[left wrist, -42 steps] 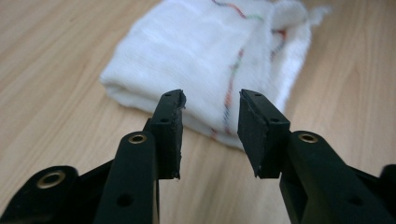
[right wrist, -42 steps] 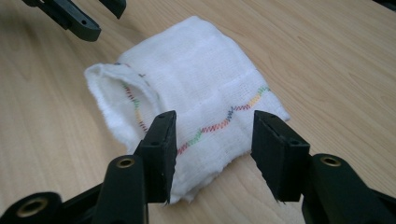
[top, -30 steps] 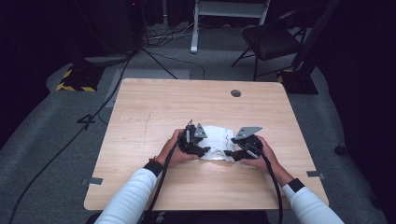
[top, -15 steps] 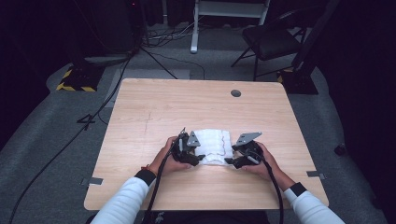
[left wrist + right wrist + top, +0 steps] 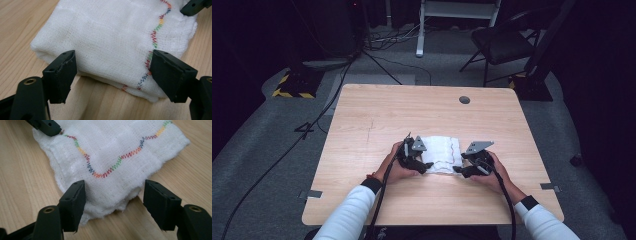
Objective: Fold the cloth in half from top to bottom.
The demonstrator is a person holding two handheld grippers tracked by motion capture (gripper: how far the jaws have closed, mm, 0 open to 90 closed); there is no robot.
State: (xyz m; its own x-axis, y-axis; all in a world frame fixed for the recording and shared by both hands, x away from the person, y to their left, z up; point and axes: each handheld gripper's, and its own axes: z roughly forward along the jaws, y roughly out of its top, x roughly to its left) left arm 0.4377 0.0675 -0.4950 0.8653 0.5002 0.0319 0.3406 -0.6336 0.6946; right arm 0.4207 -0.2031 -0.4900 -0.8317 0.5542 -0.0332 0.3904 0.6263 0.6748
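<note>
The folded white cloth [image 5: 440,153] lies on the table [image 5: 377,115] between your tongs. Left tongs [image 5: 110,75] and right tongs [image 5: 113,200] both stand apart, each straddling a near corner; the cloth's length runs from one to the other.

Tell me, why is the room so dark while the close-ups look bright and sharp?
High view: light falls on the table, the floor beyond is dim. Left gripper view: the cloth weave is crisp, the nearest jaw parts soft. Right gripper view: even light, a faint shadow under the cloth's edge.
</note>
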